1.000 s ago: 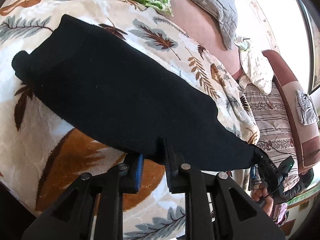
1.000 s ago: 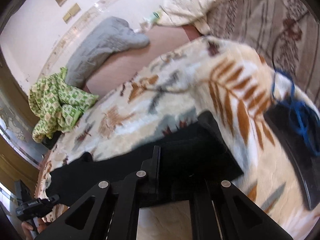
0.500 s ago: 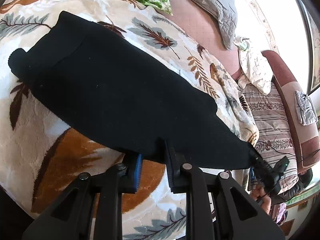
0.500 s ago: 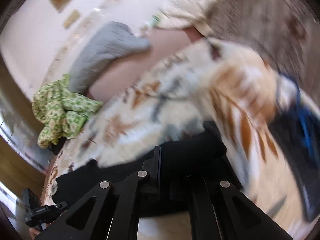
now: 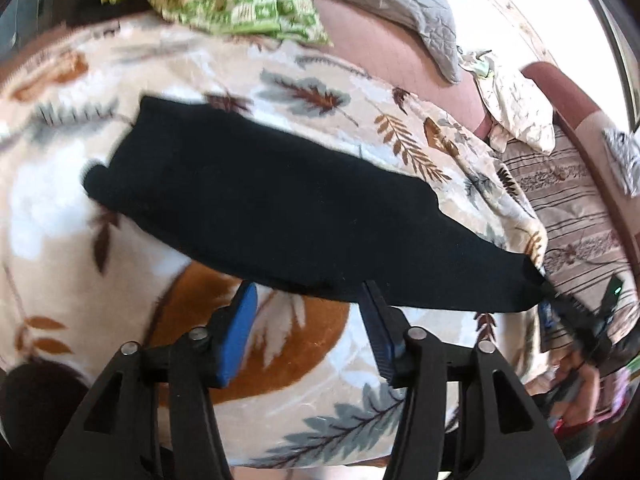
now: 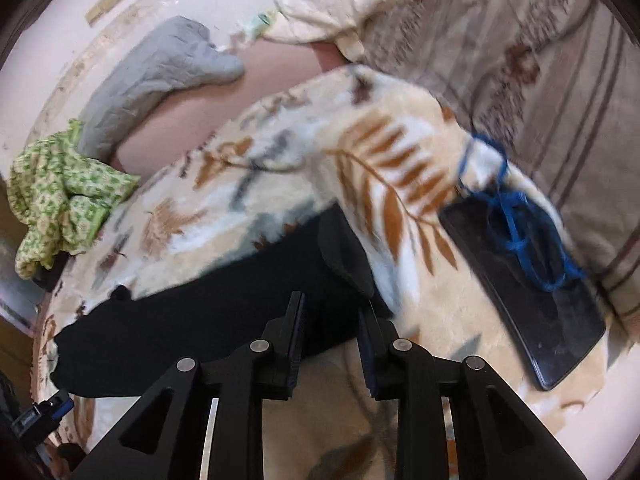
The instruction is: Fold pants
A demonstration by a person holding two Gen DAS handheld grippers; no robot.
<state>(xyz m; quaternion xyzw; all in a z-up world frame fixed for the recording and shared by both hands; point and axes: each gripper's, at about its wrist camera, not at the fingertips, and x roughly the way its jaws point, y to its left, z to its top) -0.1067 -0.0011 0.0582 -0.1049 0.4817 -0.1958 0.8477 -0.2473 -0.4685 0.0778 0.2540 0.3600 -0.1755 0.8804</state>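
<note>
The black pants (image 5: pixel 272 200) lie folded in a long strip on the leaf-patterned blanket (image 5: pixel 72 240). My left gripper (image 5: pixel 308 292) hovers at the strip's near edge. Its jaws are opening, the blue pads (image 5: pixel 240 328) stand apart, and only blanket shows between them. In the right wrist view the pants (image 6: pixel 208 312) stretch off to the left. My right gripper (image 6: pixel 332 308) is over their right end, its jaws opening. Black cloth lies under the gap and the pads do not press on it. The right gripper's blurred tip (image 5: pixel 576 316) shows at the strip's far end.
A green patterned cloth (image 6: pixel 60 200) and a grey quilt (image 6: pixel 160 76) lie at the back of the bed. A cream pillow (image 6: pixel 332 8) is beyond them. A black flat slab with a blue cord (image 6: pixel 524 280) rests on the blanket's right side, next to a striped cover (image 6: pixel 560 80).
Both grippers were shut on the pants' near edge and now stand open, off the cloth. The left one has lifted and drawn back. The pants stay flat on the blanket.
</note>
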